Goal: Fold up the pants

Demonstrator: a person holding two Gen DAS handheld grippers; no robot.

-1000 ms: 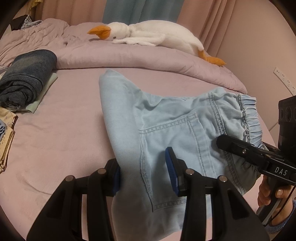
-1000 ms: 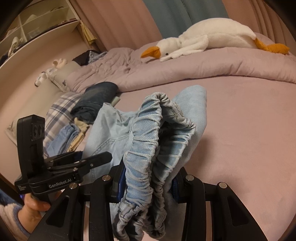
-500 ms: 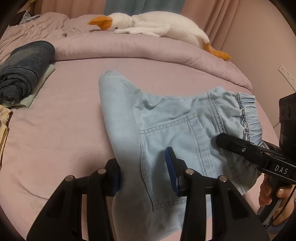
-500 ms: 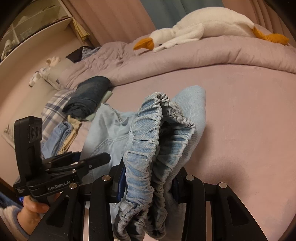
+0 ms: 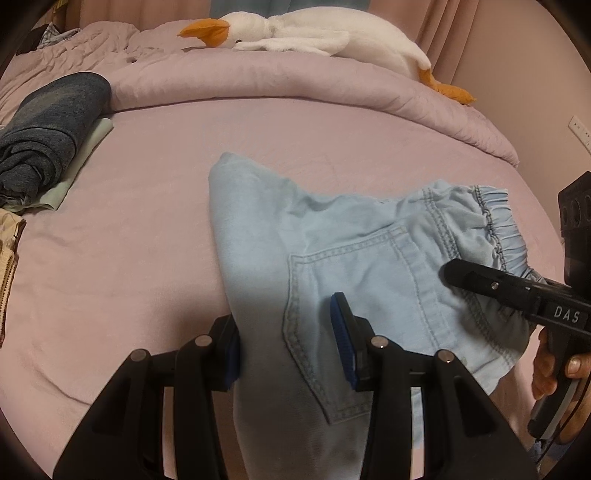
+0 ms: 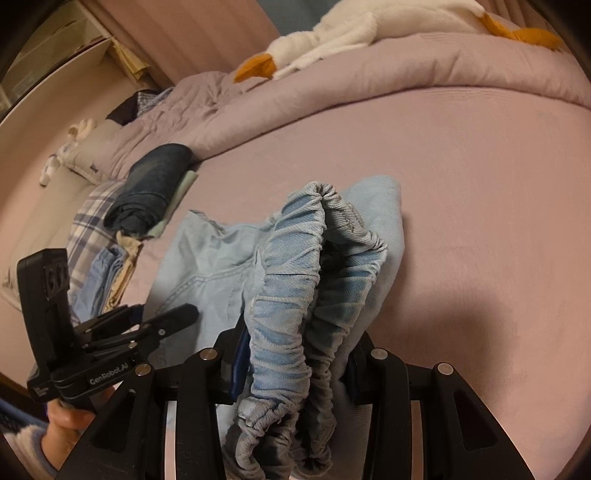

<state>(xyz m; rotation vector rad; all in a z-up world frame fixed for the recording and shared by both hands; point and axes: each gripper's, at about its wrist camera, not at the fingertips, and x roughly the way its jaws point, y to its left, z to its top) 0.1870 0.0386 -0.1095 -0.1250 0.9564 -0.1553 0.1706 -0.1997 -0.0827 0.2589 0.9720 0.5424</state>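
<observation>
Across the lower centre of both frames lay one pair of pale blue denim pants, spread on the pink bed sheet with one back pocket facing up in the left wrist view. Your left gripper had the cloth bunched between its two blue-padded fingers at the bottom centre of that frame, clenched on the fabric near the pocket's left seam. Your right gripper gripped the gathered elastic waistband, which rose in ruffled folds up the middle of the right wrist frame. In the left view that same gripper came in from the right edge, its black finger lying over the cloth just below the waistband, with your hand on its handle at the lower right. In the right view your other hand showed at the lower left.

Further out, one folded dark blue garment sat on a pale green cloth at the left edge of the left frame, well apart from the pants. One rolled pink duvet crossed the upper part, and one white plush goose with an orange beak lay along its top. One plaid cloth showed at the left of the right frame.
</observation>
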